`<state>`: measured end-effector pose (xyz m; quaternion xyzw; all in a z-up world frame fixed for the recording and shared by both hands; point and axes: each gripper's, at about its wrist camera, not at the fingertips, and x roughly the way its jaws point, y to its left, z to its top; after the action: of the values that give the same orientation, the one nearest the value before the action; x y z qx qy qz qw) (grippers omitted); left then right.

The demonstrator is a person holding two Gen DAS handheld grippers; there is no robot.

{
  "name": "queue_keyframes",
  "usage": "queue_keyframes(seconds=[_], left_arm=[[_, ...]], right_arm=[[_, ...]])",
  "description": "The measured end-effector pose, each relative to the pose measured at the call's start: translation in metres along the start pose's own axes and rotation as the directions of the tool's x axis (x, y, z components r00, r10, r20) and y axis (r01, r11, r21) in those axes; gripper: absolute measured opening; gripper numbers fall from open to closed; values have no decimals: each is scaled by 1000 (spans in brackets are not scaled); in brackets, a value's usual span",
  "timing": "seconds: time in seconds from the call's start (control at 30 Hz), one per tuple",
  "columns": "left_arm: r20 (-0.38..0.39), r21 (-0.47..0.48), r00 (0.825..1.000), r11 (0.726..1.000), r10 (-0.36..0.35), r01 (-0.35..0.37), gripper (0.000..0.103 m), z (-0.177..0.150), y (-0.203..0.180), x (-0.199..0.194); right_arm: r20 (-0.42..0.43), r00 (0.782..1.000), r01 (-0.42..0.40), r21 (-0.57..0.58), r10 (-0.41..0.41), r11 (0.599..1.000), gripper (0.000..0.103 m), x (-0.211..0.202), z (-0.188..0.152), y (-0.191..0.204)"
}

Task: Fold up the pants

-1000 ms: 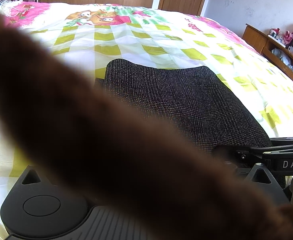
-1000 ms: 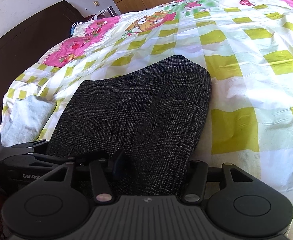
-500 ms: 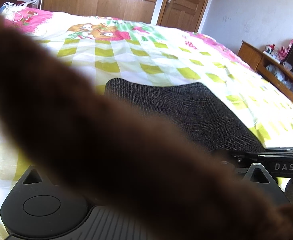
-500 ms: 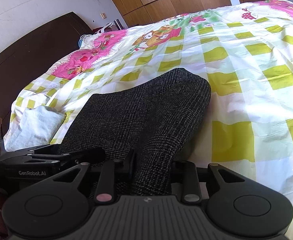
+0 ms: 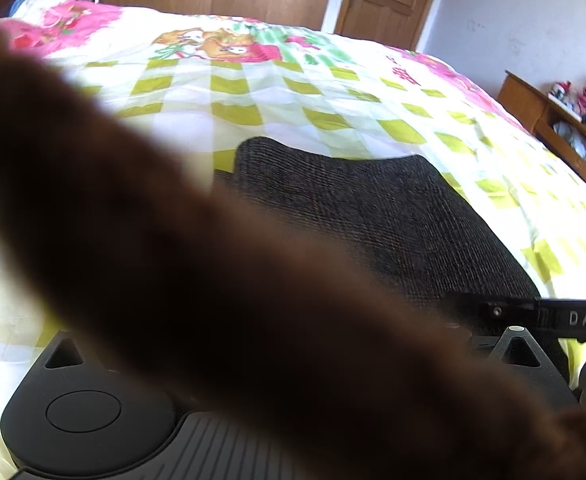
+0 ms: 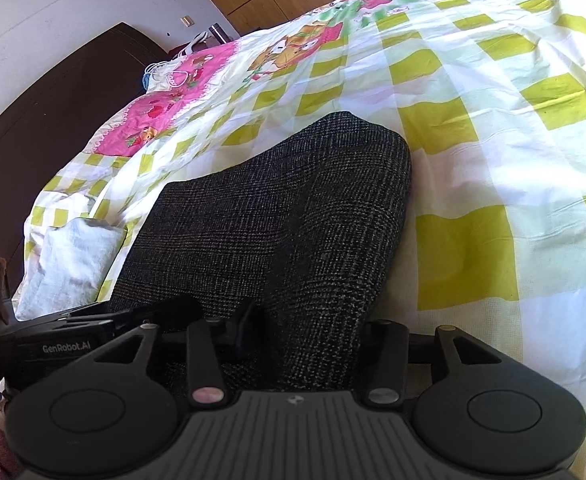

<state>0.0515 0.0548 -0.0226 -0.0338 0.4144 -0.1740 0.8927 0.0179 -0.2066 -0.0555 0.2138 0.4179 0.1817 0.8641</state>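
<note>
the pants (image 6: 277, 216) lie folded on the bed (image 6: 493, 160), a dark bundle running away from both claws toward the far side, near edge right at the tools. the right claw (image 6: 297, 344) sits at that near edge, its jaws opening, with a ridge of cloth between them and the right-hand pad looking clear of it. the left claw (image 5: 285, 360) is at the pants' near left corner, but a blurred brown thing (image 5: 213, 280) covers its tips, so i cannot tell its state.

One pair of pants (image 6: 277, 216), two claws, seemingly one pillow (image 6: 69, 264).
</note>
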Motion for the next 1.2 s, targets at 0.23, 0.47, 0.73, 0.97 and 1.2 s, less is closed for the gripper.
queue_keyframes(seconds=[0.23,0.47,0.73,0.97,1.2], left_arm=[[-26,-36,999,999,-27,26,103,2,8,14],[-11,38,998,997,-66,66,99,-1,-10,3],[31,-17,987,987,-157,158,92,10,-31,-19],[47,103,962,960,-268,262,92,33,-104,-11],[25,185,935,921,-354,344,92,61,-177,20]], right_arm=[[2,1000,11,-39,-11,999,60,6,1,7],[49,998,-44,38,42,998,41,-18,1,6],[141,990,-24,19,21,1000,39,-74,22,1],[187,980,69,4,-68,998,38,-130,57,-40],[201,958,218,-43,-205,975,38,-175,89,-89]])
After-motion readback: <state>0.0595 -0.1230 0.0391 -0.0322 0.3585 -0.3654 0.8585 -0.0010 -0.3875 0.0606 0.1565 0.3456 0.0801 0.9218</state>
